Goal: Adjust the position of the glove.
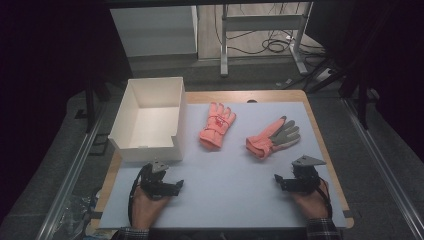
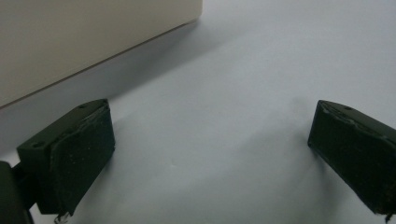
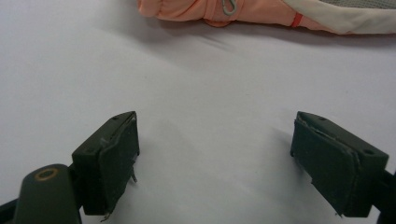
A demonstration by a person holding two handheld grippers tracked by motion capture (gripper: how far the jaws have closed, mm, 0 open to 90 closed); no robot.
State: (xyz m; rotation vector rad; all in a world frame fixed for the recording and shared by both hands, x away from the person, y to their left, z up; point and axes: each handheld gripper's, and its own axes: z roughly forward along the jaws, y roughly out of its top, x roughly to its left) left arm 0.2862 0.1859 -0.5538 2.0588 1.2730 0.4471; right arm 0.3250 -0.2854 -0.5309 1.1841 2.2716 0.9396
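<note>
Two salmon-pink gloves lie on the white mat. One glove (image 1: 216, 125) rests back-up near the middle, fingers pointing away. The other glove (image 1: 274, 136) lies palm-up with a grey palm, to the right; its cuff edge (image 3: 219, 10) shows at the top of the right gripper view. My left gripper (image 1: 176, 186) rests low at the front left, open, with bare mat between its jaws (image 2: 210, 158). My right gripper (image 1: 278, 181) rests at the front right, just below the grey-palmed glove, open and holding nothing (image 3: 215, 158).
A white open box (image 1: 150, 120) stands at the back left of the mat, its side wall (image 2: 70, 42) close ahead of the left gripper. The wooden table edge (image 1: 320, 135) borders the mat. Table legs and cables lie on the floor behind.
</note>
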